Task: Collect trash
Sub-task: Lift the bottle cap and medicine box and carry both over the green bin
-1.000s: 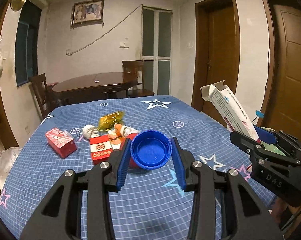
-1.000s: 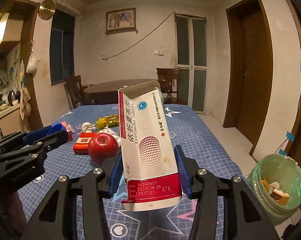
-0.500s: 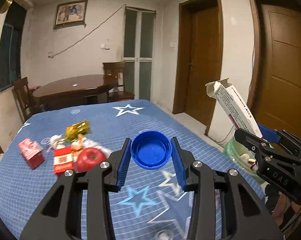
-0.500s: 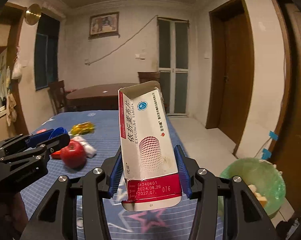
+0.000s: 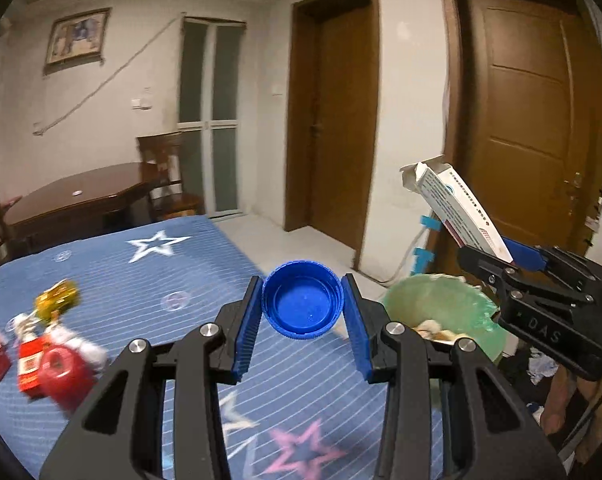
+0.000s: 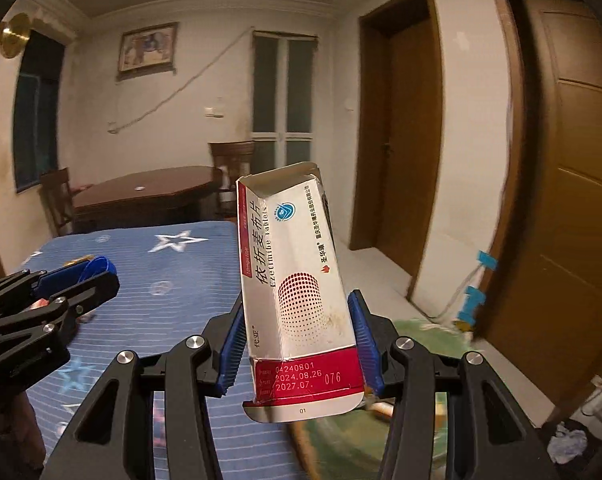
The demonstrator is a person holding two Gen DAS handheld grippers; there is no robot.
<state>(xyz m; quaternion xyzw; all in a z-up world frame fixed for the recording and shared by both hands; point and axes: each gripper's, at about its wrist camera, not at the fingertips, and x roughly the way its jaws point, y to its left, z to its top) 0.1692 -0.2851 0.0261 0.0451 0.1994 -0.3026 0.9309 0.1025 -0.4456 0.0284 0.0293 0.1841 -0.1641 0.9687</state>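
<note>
A: Status? Left gripper is clamped on the blue bottle cap, open side facing the camera. Right gripper is clamped on the empty tablet box, which stands nearly upright.

B: Both are near the green-lined bin, just off the edge of the bed. My call: get each one squarely over the bin mouth before letting go. The box is tall, so tip it in end-first.

A: Obstacles?

B: The grippers sit close together; release one at a time. Leftover litter on the bed: apple, red packets, yellow wrapper. Door behind the bin, not in the way.
</note>
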